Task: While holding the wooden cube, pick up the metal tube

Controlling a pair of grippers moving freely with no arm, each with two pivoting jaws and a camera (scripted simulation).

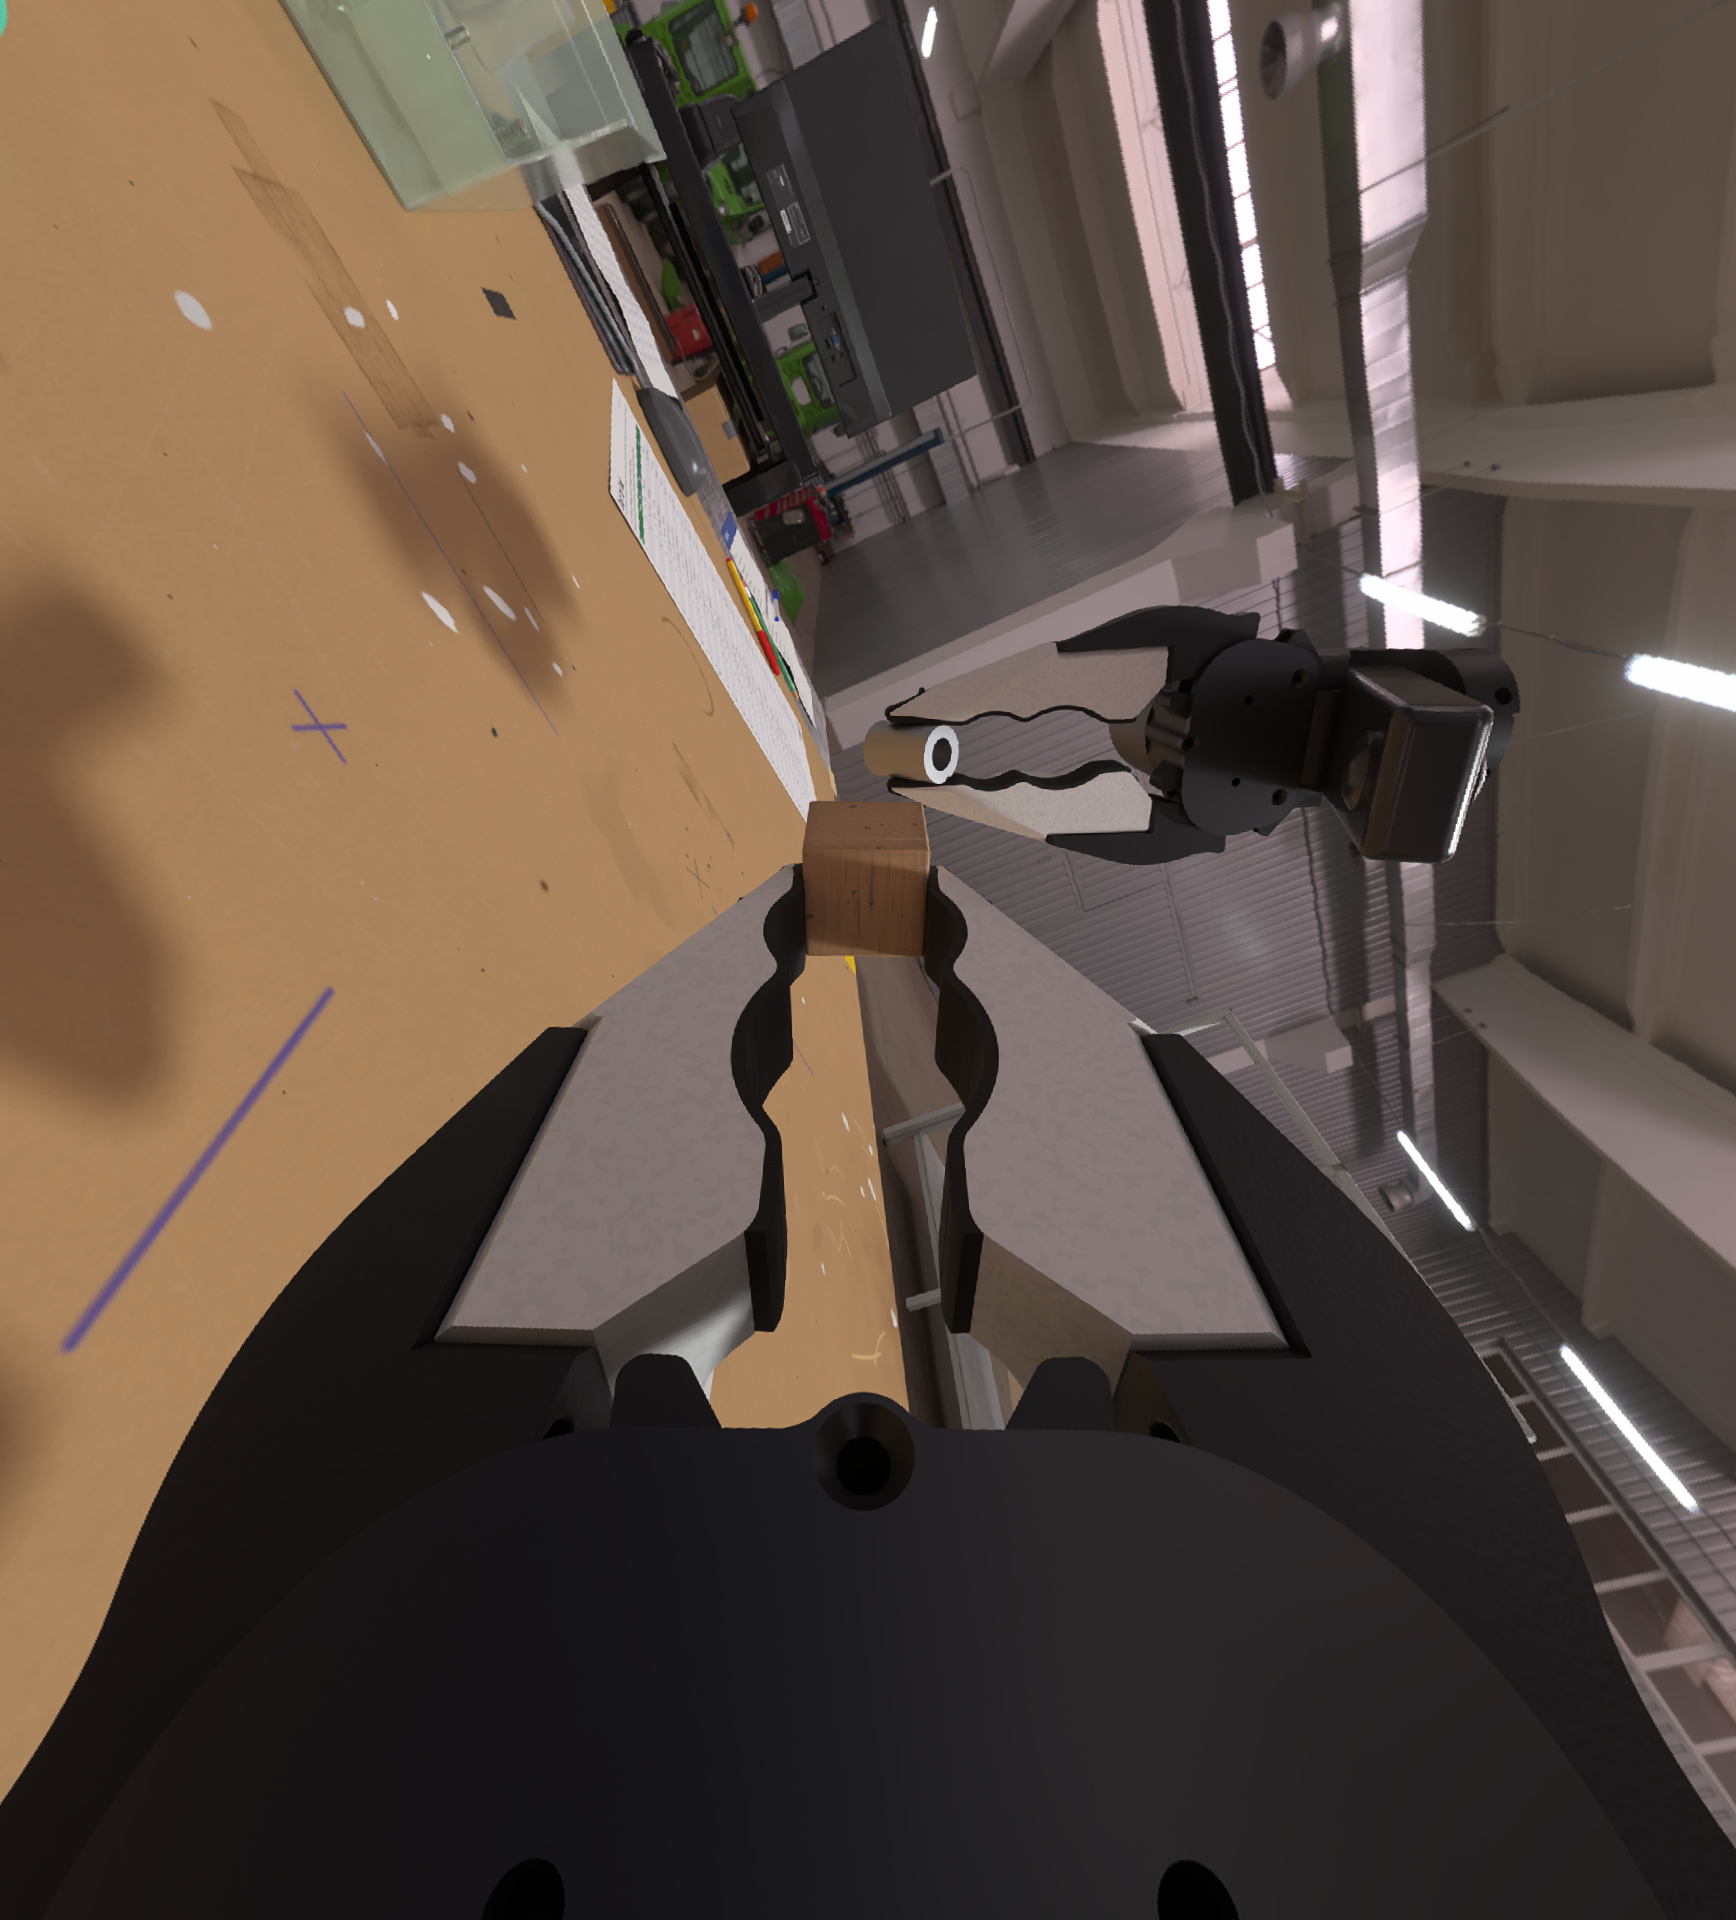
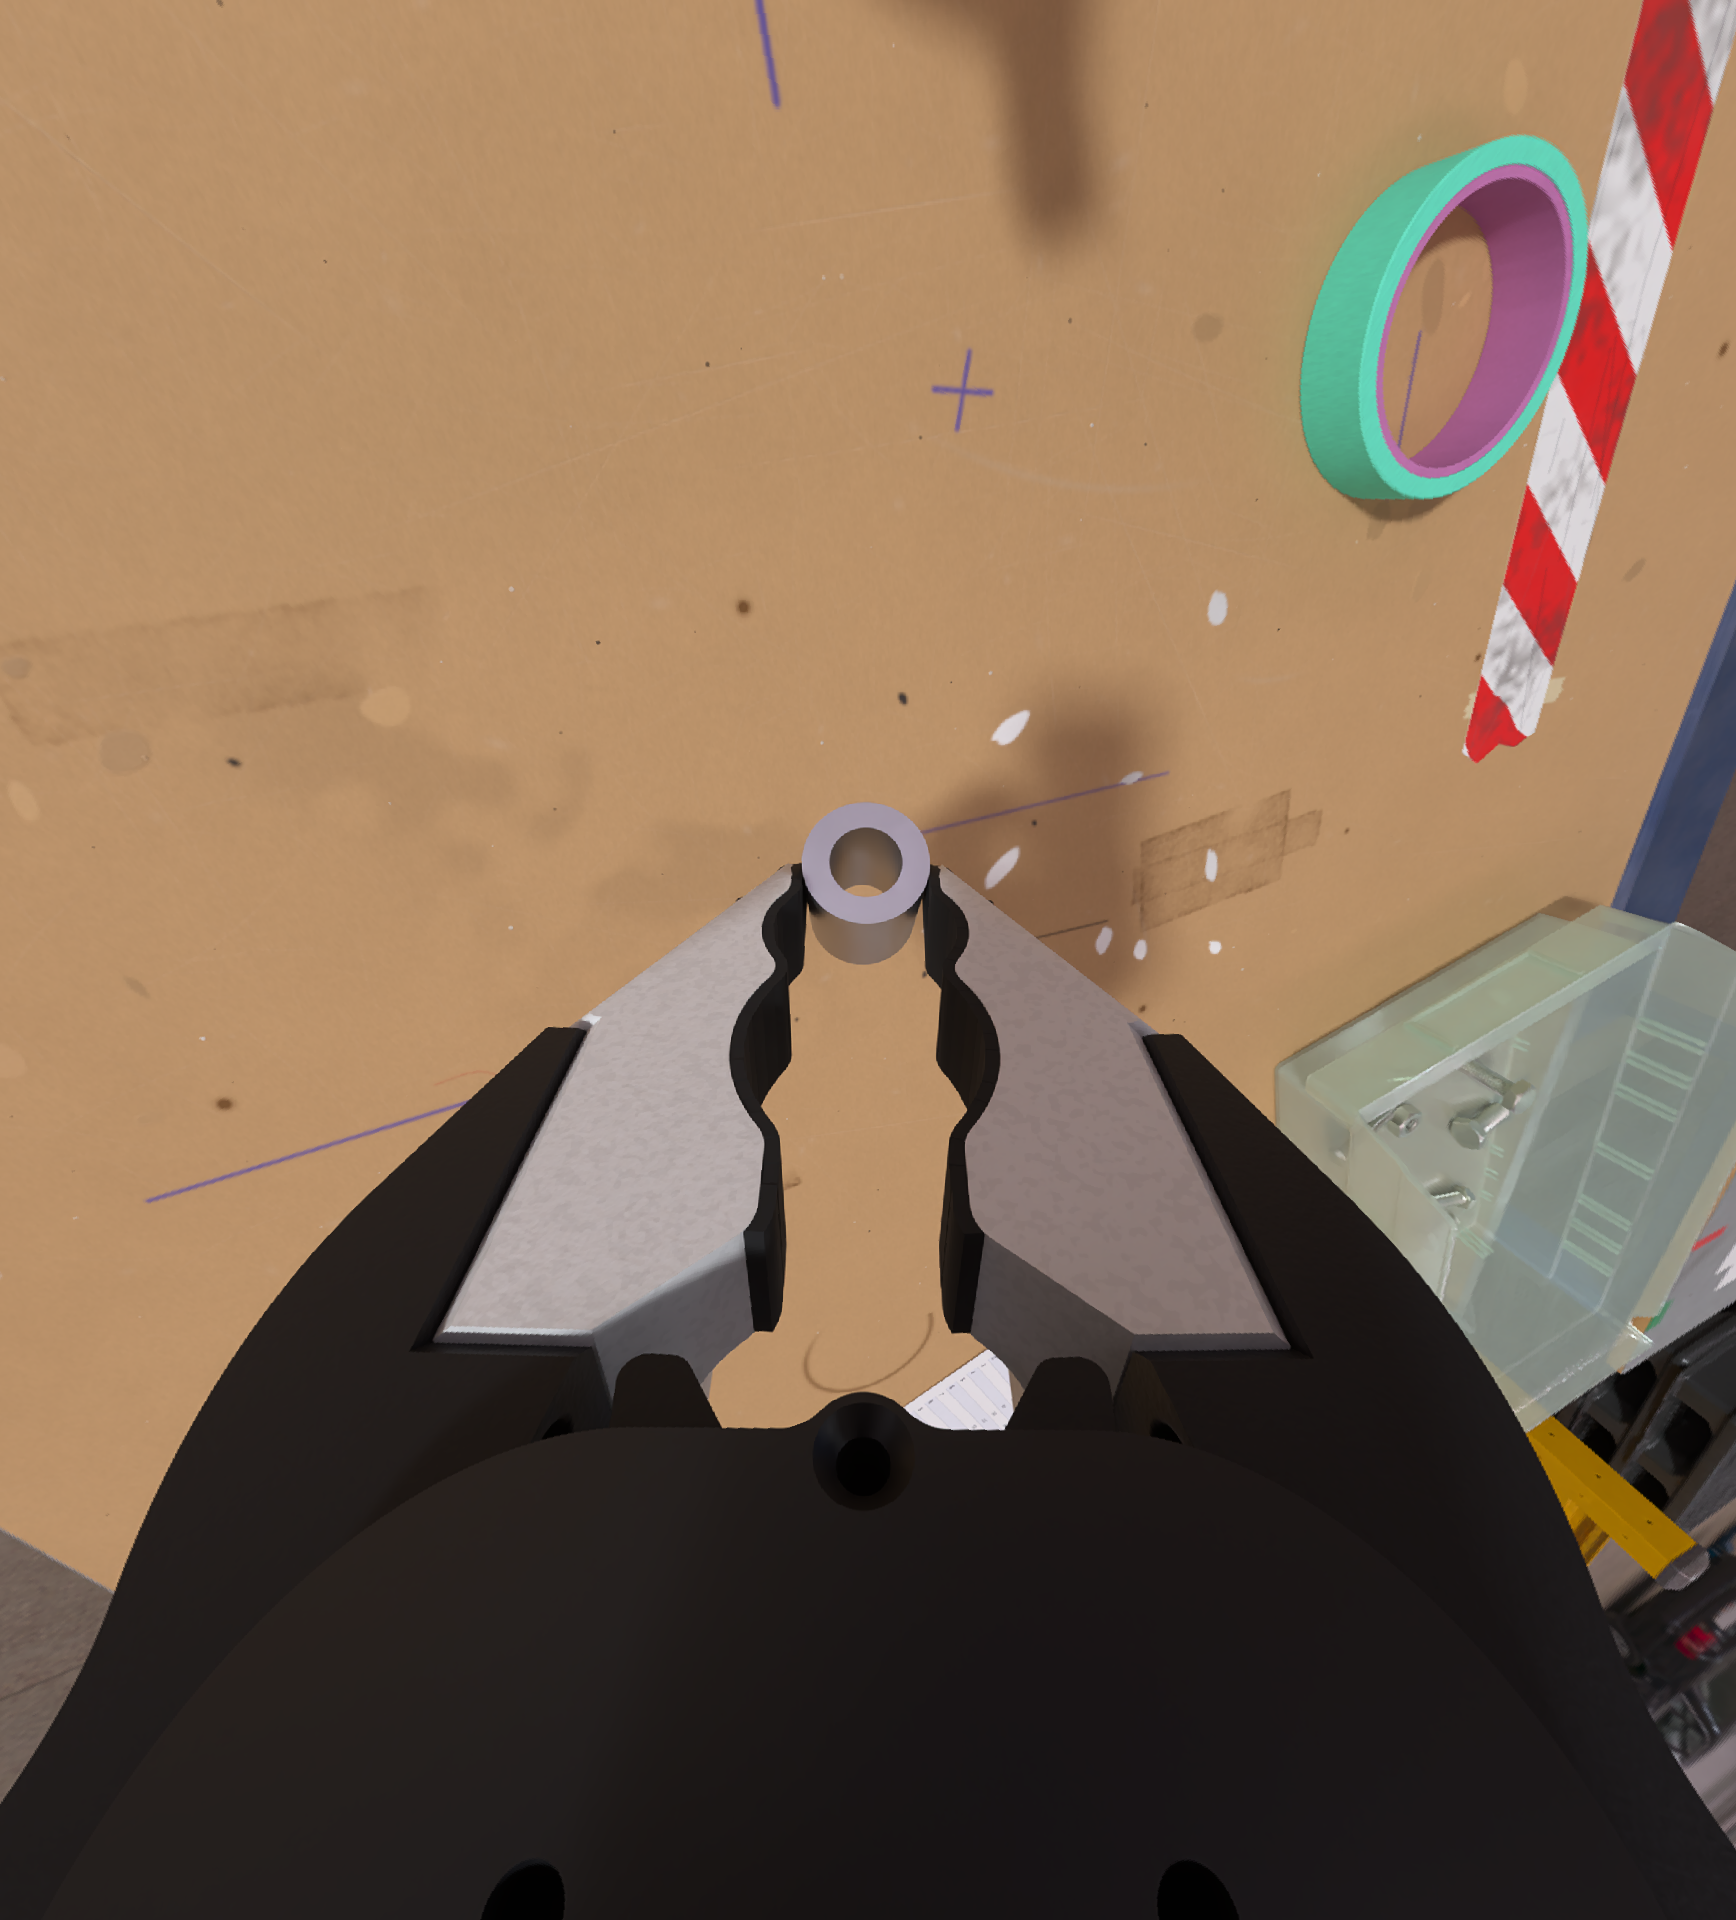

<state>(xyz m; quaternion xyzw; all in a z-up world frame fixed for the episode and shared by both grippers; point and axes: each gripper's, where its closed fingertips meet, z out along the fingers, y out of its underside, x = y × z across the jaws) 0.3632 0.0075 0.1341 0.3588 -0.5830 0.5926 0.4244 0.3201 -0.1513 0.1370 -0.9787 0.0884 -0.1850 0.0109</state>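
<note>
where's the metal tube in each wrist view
Left wrist view: the metal tube is right of centre, clamped at the fingertips of the right tool, just above the wooden cube.
Right wrist view: the tube is at the centre, end-on, between that tool's own fingertips.
Shared landmark: the clear plastic box on the table.

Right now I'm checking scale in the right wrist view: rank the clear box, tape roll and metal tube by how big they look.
1. Clear box, largest.
2. Tape roll.
3. Metal tube, smallest, though it sits nearest the camera.
</note>
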